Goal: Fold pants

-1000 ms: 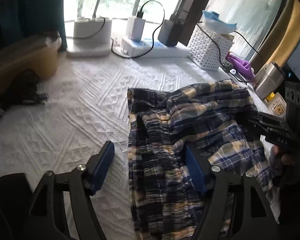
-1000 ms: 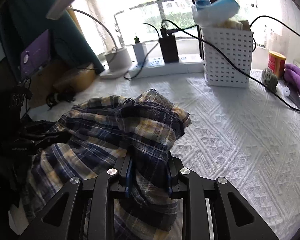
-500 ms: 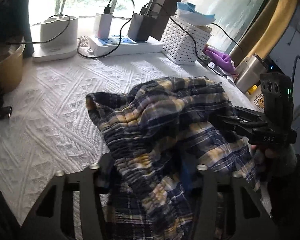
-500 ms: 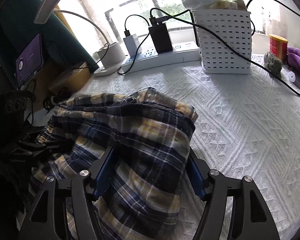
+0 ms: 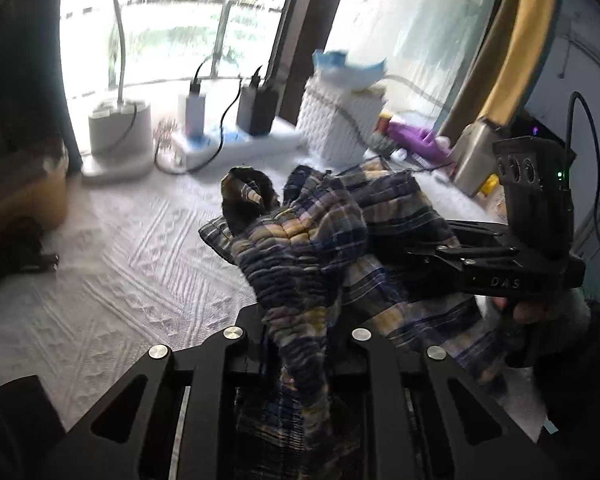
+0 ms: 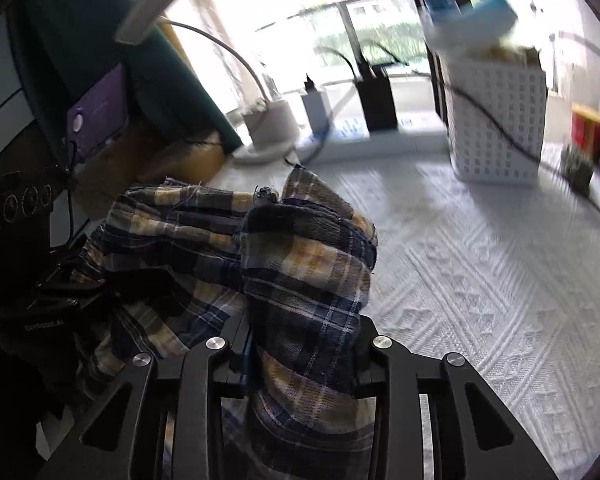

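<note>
The plaid pants (image 5: 320, 240), navy, yellow and white, hang bunched between both grippers above the white textured cloth (image 5: 120, 272). My left gripper (image 5: 300, 344) is shut on the elastic waistband end. My right gripper (image 6: 300, 344) is shut on another bunch of the pants (image 6: 300, 264). The right gripper shows in the left wrist view (image 5: 440, 256), side-on at the right, buried in the fabric. The left gripper's body shows in the right wrist view (image 6: 40, 304) at the left. The fingertips of both are hidden by fabric.
At the back by the window stand a white lamp base (image 5: 116, 136), a power strip with chargers (image 5: 236, 140), and a white lattice basket (image 6: 496, 120). A steel cup (image 5: 474, 160) and purple item (image 5: 412, 140) sit at the right. A tan container (image 5: 24, 200) sits left.
The left gripper went from open beside the pants to shut on the waistband. The right gripper opened, then shut again on the fabric. Both have lifted the pants off the cloth.
</note>
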Action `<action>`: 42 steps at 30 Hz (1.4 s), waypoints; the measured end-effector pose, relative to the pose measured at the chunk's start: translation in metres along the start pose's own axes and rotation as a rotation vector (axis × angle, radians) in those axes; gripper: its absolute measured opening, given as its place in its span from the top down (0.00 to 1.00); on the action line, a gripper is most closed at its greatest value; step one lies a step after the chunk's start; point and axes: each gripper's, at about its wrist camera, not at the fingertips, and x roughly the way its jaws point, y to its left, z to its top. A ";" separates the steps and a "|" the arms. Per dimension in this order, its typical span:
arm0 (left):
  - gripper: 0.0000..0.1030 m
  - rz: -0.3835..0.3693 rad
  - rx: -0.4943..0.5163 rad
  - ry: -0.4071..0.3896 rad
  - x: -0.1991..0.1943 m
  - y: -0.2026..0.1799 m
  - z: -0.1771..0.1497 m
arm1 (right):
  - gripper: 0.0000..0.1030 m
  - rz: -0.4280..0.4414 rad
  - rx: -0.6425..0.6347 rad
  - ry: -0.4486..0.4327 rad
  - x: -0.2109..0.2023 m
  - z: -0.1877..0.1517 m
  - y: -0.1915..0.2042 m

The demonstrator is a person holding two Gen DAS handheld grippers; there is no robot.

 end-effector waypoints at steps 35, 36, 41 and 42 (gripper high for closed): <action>0.89 0.205 0.104 -0.451 -0.256 -0.067 -0.041 | 0.67 0.097 -0.332 -0.382 -0.175 0.011 0.196; 0.89 0.215 0.104 -0.458 -0.265 -0.067 -0.046 | 0.67 0.105 -0.340 -0.383 -0.174 0.011 0.202; 0.89 0.264 0.093 -0.479 -0.288 -0.055 -0.063 | 0.67 0.146 -0.380 -0.386 -0.164 0.008 0.232; 0.89 0.273 0.085 -0.482 -0.292 -0.051 -0.068 | 0.67 0.157 -0.387 -0.383 -0.161 0.007 0.238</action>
